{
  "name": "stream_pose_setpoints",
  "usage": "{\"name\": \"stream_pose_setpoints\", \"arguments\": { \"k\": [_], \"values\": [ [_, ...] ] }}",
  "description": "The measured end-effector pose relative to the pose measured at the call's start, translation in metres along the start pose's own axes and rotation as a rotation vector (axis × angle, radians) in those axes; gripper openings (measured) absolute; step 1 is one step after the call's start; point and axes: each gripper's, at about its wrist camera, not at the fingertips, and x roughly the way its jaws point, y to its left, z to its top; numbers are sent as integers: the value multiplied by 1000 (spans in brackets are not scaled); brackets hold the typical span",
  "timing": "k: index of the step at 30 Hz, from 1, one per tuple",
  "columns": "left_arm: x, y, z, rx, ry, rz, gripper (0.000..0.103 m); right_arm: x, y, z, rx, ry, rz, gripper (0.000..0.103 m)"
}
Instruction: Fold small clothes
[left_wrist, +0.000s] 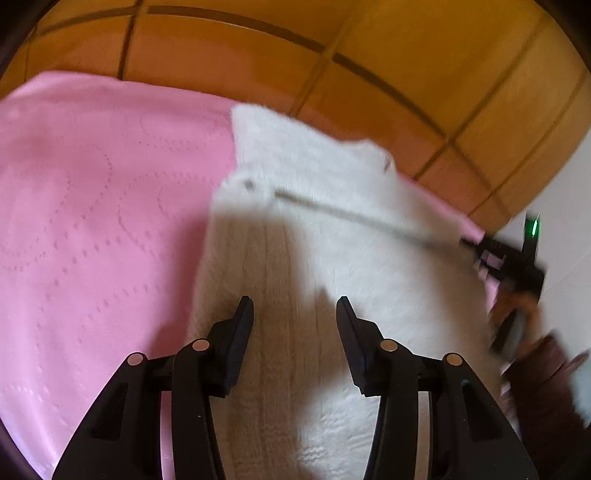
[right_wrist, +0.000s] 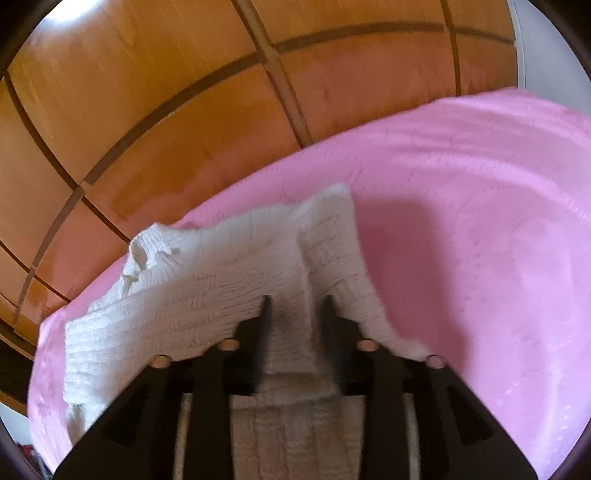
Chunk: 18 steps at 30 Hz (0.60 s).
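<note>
Writing: none that I can read on anything in either view.
Bed: a pink quilted cover (left_wrist: 92, 229) with stitched dotted curves carries the garment.
Room: orange-brown wooden panelling (right_wrist: 155, 110) with dark seams rises behind the far edge of the cover; a pale wall shows at the far right.
Garment: a white ribbed knit sweater (left_wrist: 332, 229) lies on the cover, right of its middle in my left view, partly folded over itself.
Left tool (left_wrist: 294, 306): jaws apart, hovering over the sweater's near part, nothing pinched between them.
Right tool (right_wrist: 297, 301): jaws parted, a fold of the sweater lying between them; I cannot tell whether the pads press it.
Sleeve: my dark sleeve (left_wrist: 543, 384) shows at the right edge, blurred.
</note>
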Motion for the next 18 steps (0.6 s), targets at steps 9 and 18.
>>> {"name": "stream_pose_setpoints", "arguments": {
  "k": [9,18],
  "values": [
    [15,57,85,-224,-54,-55,58,-13,48,-25,-190,-53,14,56],
    [90,79,136,-404,39,-172,58,20,55,-40,-226,-19,-18,63]
  ]
}}
